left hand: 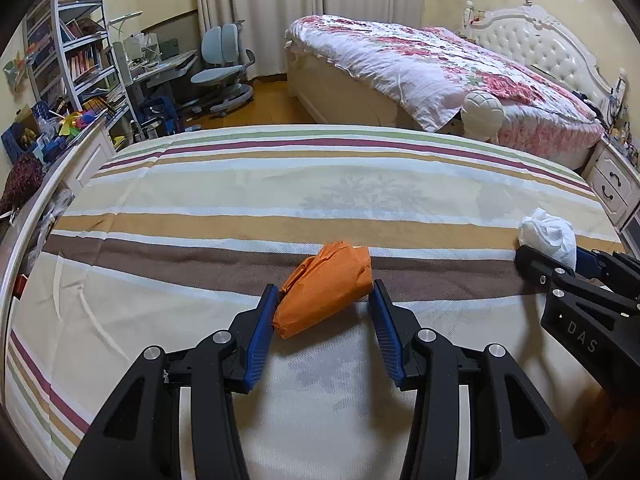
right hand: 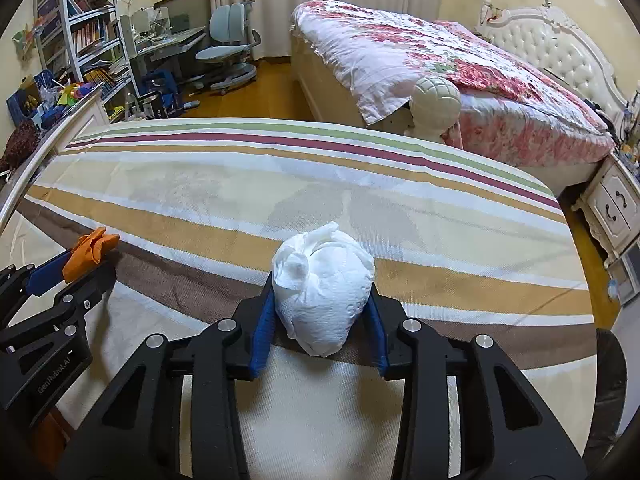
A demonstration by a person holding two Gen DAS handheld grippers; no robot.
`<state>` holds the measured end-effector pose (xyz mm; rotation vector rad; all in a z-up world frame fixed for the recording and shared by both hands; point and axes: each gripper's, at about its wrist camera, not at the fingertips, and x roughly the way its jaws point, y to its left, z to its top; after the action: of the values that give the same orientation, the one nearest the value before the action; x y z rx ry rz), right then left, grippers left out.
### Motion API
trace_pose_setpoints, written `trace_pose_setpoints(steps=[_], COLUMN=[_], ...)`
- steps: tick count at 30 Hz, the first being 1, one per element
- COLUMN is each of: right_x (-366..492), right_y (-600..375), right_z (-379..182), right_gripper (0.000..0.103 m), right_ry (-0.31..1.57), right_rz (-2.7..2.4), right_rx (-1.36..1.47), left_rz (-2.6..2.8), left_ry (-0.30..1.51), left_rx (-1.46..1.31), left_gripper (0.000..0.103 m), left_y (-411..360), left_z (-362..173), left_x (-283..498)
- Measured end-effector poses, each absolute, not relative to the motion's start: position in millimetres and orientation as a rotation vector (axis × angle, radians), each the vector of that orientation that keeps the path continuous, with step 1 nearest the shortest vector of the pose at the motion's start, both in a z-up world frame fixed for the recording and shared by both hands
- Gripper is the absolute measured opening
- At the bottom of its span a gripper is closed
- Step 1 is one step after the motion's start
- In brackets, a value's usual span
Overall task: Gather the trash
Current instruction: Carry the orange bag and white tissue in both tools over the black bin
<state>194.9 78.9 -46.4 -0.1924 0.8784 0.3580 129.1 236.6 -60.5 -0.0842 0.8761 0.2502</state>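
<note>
- left wrist view: the left gripper (left hand: 324, 300) brackets a crumpled orange paper wad (left hand: 326, 290) on the striped bed sheet (left hand: 280, 200). left pad touches it; a gap shows at the right pad, so firm clamping cannot be confirmed.
- the right gripper (left hand: 550, 258) sits at the right edge against the white tissue wad (left hand: 548, 236).
- right wrist view: jaws closed on the white tissue wad (right hand: 324, 292), both pads pressing its sides.
- progress, as judged: two pieces engaged, neither deposited; no bin visible.

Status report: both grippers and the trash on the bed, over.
Left gripper shut on orange paper wad. Right gripper shut on white tissue ball. Striped bedsheet: nothing in the way.
</note>
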Motion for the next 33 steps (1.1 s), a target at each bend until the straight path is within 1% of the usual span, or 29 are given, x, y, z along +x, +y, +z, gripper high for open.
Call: trace_pose_setpoints(steps=[16, 33], right_x=[132, 71], right_y=[29, -68], right_z=[-40, -16], right_gripper=[0.037, 0.037], right_ry=[0.846, 0.747], right_rz=[0.370, 0.239], right_rx=[-0.158, -0.088], left_rz=[0.199, 0.017], left_ry=[0.846, 0.762], left_rx=[-0.064, -0.025], left_gripper=[0.047, 0.047], left_y=[199, 99], left_z=[-56, -32], left_x=[90, 53])
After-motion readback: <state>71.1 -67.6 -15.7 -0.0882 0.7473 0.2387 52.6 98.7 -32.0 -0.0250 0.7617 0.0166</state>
